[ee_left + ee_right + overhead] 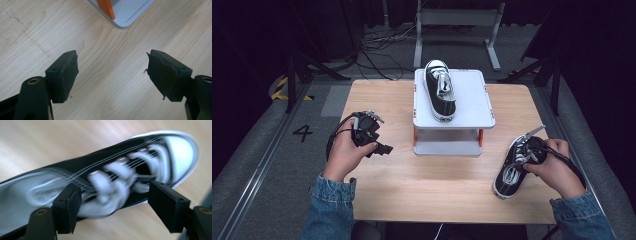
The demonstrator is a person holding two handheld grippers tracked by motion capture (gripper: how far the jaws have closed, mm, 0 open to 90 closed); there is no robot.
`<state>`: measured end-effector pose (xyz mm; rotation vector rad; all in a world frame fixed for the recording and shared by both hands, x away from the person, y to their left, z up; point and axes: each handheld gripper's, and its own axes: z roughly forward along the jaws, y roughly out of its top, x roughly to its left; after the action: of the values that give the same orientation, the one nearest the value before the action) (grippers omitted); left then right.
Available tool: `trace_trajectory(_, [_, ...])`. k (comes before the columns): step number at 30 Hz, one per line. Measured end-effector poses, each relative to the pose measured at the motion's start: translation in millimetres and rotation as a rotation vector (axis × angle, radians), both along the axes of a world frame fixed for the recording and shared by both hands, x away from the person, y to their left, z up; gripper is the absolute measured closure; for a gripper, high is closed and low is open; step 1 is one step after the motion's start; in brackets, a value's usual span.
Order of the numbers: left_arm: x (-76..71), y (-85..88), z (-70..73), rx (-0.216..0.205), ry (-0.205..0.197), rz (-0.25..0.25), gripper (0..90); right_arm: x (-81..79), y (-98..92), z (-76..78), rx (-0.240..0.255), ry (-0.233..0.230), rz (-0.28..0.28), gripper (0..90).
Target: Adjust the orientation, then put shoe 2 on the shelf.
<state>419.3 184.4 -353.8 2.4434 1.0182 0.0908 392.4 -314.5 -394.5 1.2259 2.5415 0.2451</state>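
Note:
A black-and-white sneaker (440, 90) stands on top of the grey two-level stand (477, 107) at the middle back of the table. A second matching sneaker (510, 171) lies on the wood at the front right, toe pointing toward the table's near edge. My right gripper (527, 150) hovers just over its laces, open; in the right gripper view the blurred sneaker (107, 180) lies across under the right gripper (115, 185). My left gripper (383, 148) is open over bare wood left of the stand; the left gripper (111, 58) holds nothing.
The stand's lower shelf (125, 15) and an orange leg (107, 7) lie just beyond the left jaws. The wooden table (432, 185) has free room at the front middle. Dark floor, cables and a metal frame (457, 20) lie behind the table.

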Motion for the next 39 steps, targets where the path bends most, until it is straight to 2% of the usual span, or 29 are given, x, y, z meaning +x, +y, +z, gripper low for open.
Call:
trace_trajectory(2, [0.5,0.0,-0.9,-0.002,0.004,-0.005,25.2,11.2,-2.8,-5.2,0.009,-0.012,-0.047,18.2])
trace_trajectory(4, [0.5,0.8,-1.3,-0.002,0.003,0.000,25.2,17.3,-5.0,-8.3,0.026,-0.001,-0.064,19.7])
trace_trajectory(7, [1.1,2.7,-1.0,-0.003,0.000,0.002,25.2,19.0,-10.0,-5.8,0.079,-0.008,-0.071,27.5])
trace_trajectory(8, [1.0,2.8,-1.2,-0.001,0.002,0.004,25.2,19.6,-11.4,-5.5,0.102,-0.011,-0.078,34.0])
trace_trajectory(9, [1.2,2.5,-1.8,-0.003,0.001,0.001,25.2,20.4,-10.5,-7.0,0.094,-0.003,-0.061,42.0])
trace_trajectory(11, [0.8,2.0,-1.5,-0.003,0.003,-0.005,25.3,22.9,-6.5,-13.2,0.076,0.045,-0.017,41.7])
trace_trajectory(12, [0.4,2.1,-0.9,-0.004,0.004,-0.005,25.3,22.9,-3.7,-14.1,0.055,0.051,-0.002,47.6])
trace_trajectory(14, [-0.1,2.9,0.0,-0.009,0.002,0.000,25.3,21.3,-2.9,-6.5,0.069,0.044,-0.013,66.3])
trace_trajectory(16, [0.1,3.2,-0.3,-0.009,0.000,0.003,25.3,21.0,-6.5,0.1,0.067,0.034,-0.027,73.7])
trace_trajectory(19, [0.5,2.6,-0.8,-0.005,0.003,-0.002,25.3,20.4,-14.0,7.2,0.054,0.048,-0.016,78.3])
trace_trajectory(21, [0.9,2.4,-1.0,-0.002,0.002,-0.002,25.3,18.9,-18.8,12.5,0.056,0.030,-0.017,79.6])
trace_trajectory(24, [0.4,2.2,-0.9,-0.001,0.005,0.006,25.3,16.9,-27.8,24.6,0.100,0.021,0.000,79.9])
trace_trajectory(25, [0.4,2.2,-0.9,-0.001,0.005,0.006,25.4,16.9,-27.8,24.6,0.100,0.021,0.000,79.9])
trace_trajectory(28, [-0.6,3.3,-1.5,0.001,0.002,0.001,25.4,14.6,-28.4,43.4,0.125,-0.009,0.037,79.9])
trace_trajectory(34, [-8.3,12.3,-0.5,-0.003,-0.002,0.030,25.3,17.1,-20.1,89.1,0.094,-0.110,0.069,79.8])
trace_trajectory(36, [-11.1,16.0,-0.3,-0.001,-0.005,0.040,25.3,18.7,-16.8,107.3,0.100,-0.146,0.073,79.8])
trace_trajectory(37, [-12.6,17.7,-0.8,0.000,-0.003,0.043,25.4,20.5,-14.3,120.9,0.106,-0.179,0.084,79.8])
trace_trajectory(39, [-17.1,22.6,-2.0,0.004,0.002,0.054,25.4,22.7,-10.4,133.6,0.108,-0.204,0.090,79.8])
